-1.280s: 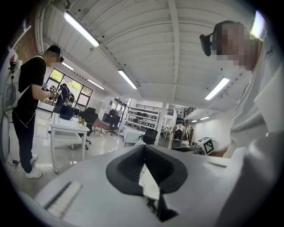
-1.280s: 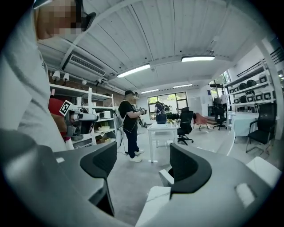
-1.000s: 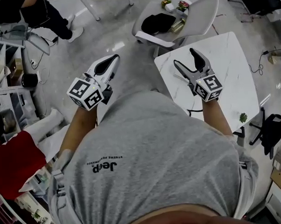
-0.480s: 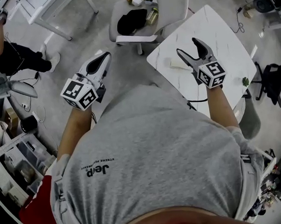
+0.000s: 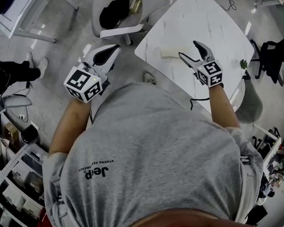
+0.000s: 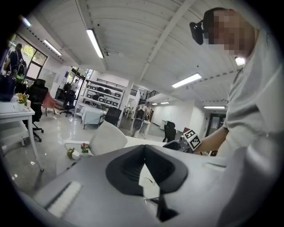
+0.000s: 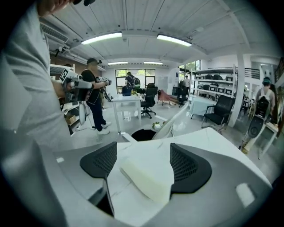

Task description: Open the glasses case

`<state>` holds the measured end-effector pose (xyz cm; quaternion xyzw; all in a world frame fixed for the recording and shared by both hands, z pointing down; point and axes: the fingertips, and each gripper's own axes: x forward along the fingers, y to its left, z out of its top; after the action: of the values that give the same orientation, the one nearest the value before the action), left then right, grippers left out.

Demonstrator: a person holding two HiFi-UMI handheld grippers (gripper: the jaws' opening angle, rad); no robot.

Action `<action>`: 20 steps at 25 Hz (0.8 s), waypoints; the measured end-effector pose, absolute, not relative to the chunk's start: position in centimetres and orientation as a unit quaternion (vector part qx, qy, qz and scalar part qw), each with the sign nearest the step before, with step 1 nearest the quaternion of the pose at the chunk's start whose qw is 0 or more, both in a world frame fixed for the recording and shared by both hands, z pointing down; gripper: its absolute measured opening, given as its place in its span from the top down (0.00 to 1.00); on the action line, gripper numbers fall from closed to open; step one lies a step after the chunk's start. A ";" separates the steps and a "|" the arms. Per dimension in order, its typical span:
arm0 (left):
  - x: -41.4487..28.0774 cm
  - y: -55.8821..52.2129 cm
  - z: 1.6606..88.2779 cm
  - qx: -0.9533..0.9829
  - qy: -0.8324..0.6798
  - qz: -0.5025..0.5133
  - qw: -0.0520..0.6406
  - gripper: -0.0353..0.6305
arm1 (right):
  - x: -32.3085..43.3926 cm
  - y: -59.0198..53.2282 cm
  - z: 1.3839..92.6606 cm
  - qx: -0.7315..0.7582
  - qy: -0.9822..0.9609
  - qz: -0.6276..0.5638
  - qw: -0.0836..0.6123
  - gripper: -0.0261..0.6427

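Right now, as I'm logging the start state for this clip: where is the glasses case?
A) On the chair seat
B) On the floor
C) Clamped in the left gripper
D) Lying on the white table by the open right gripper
D: the pale glasses case lies flat on the white table, by the right gripper, whose fingers stand apart. The left gripper is shut, holds nothing and is off the table.
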<state>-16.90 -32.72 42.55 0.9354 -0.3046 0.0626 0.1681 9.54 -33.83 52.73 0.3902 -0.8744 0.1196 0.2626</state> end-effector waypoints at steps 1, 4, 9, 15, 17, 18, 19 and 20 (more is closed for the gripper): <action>-15.9 -33.0 43.0 0.937 -0.298 0.067 0.171 0.89 | 9.9 -33.6 54.0 0.380 -0.875 0.121 0.276 0.43; -13.1 -33.6 44.7 0.939 -0.282 0.077 0.184 0.89 | 10.8 -33.3 57.6 0.349 -0.876 0.124 0.308 0.43; -9.3 -34.7 47.9 0.939 -0.261 0.094 0.204 0.89 | 10.9 -33.8 62.1 0.300 -0.884 0.099 0.346 0.43; -7.1 -35.7 51.0 0.935 -0.251 0.113 0.226 0.89 | 11.0 -33.5 65.7 0.249 -0.886 0.060 0.387 0.43; -7.1 -36.1 51.9 0.931 -0.254 0.118 0.234 0.89 | 11.3 -33.0 67.0 0.237 -0.884 0.054 0.399 0.43; -7.2 -36.3 52.3 0.929 -0.256 0.120 0.238 0.89 | 11.2 -32.9 67.3 0.233 -0.884 0.051 0.403 0.43; -7.3 -36.5 52.7 0.927 -0.259 0.121 0.242 0.89 | 11.2 -32.9 67.5 0.229 -0.883 0.046 0.407 0.43; -7.4 -36.7 53.0 0.925 -0.262 0.122 0.246 0.89 | 11.1 -32.9 67.7 0.225 -0.883 0.041 0.410 0.43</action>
<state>-7.38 -36.66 53.01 0.9251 -0.2618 0.1224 0.2463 11.10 -32.89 67.68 0.2247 -0.8828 0.0414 0.4104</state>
